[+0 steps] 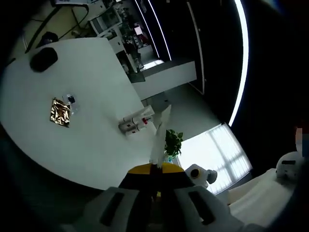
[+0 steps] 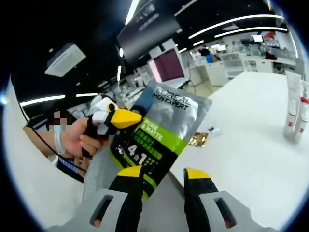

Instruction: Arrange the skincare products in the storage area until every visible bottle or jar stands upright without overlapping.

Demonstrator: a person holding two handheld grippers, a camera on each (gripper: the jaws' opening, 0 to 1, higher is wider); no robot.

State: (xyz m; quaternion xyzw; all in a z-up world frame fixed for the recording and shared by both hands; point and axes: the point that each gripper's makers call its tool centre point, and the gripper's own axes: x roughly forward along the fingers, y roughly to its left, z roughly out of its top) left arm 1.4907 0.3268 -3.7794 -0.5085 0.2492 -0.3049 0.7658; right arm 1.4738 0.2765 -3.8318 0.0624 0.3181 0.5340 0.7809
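Item: sachet [image 2: 161, 133], flat foil-type packet, grey top with a green and black printed panel. Location: held in the air above the white table [image 2: 251, 154], edge-on in the left gripper view as a thin pale sliver [image 1: 159, 137].

Holder: left gripper [image 2: 126, 118], seen at 9 o'clock of the sachet in the right gripper view, its yellow-tipped jaws clenched on the packet's left edge. Right gripper [image 2: 164, 176]: jaws parted, nothing between them, just below the sachet at 6 o'clock.

Handling (judged): light, thin, limp; likely to bend or droop if pinched at one corner. Smooth film, probably slippery. Best taken along a sealed edge, with a firm flat pinch. Unlikely to stand by itself.

Also present: two tubes [image 2: 295, 108] upright at 3 o'clock in the right gripper view, just beside each other; tubes [image 1: 137, 121] at the table's edge in the left gripper view; gold foil packet [image 1: 60, 112] at 9 o'clock of them.
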